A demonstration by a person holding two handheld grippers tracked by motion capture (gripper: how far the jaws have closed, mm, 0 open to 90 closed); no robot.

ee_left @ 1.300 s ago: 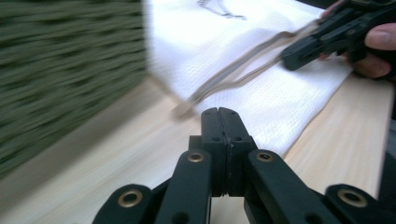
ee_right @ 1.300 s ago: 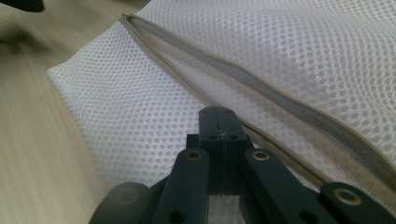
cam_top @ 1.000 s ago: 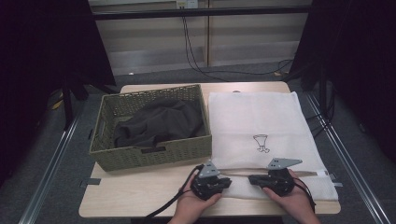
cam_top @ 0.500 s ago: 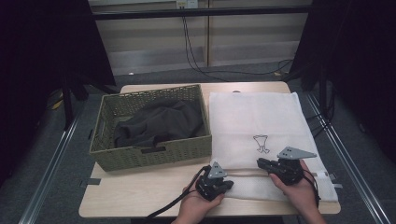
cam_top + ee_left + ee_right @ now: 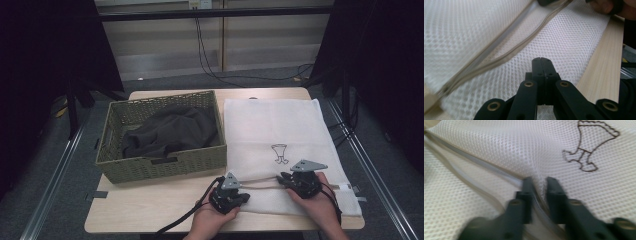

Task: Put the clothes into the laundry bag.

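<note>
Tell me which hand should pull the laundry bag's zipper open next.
Probably the right. The right hand-held gripper pinches the mesh bag right at its zipper, partway along. The left hand-held gripper is shut at the bag's near edge beside the zipper's end, so it can anchor.

R tongs slid right along mesh bag zipper, opening gap wider.
</note>
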